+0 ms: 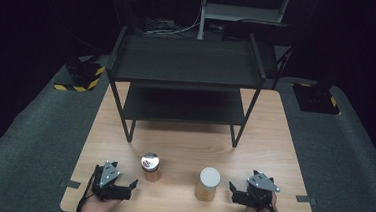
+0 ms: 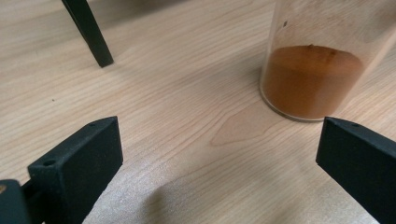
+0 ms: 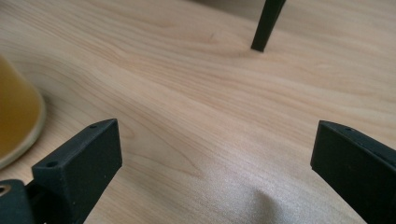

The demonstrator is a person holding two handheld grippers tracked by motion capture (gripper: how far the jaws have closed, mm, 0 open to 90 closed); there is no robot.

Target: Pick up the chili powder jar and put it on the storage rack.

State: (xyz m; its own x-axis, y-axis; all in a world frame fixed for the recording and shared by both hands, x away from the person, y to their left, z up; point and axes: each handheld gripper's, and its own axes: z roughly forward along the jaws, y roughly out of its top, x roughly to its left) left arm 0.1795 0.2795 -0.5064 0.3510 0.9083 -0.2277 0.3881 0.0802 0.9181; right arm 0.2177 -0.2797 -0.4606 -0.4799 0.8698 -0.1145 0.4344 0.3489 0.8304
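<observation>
High view puts my two tongs at the near edge of the table (image 1: 283,143), each beside its own jar. My left gripper (image 1: 129,186) sits just left of the jar with the shiny metal lid (image 1: 150,166), which stands upright a little ahead and to the right of its tips. My right gripper (image 1: 232,189) faces the jar with the white lid (image 1: 208,183), also upright, just to the left of its tips and close to level with them.

From the left gripper view, the jaws stand wide apart with bare wood between them. The clear jar of orange-brown powder (image 2: 310,70) rises ahead and off toward the right jaw, not centred in the gap. From the right gripper view, the jaws are likewise spread and empty. The yellowish jar (image 3: 16,116) sits outside the left jaw, beside it rather than between.

Each hand is nearer its own jar. I judge both tongs must swing inward before closing, the right one more. The black shelf rack (image 1: 185,81) stands well beyond both.
</observation>
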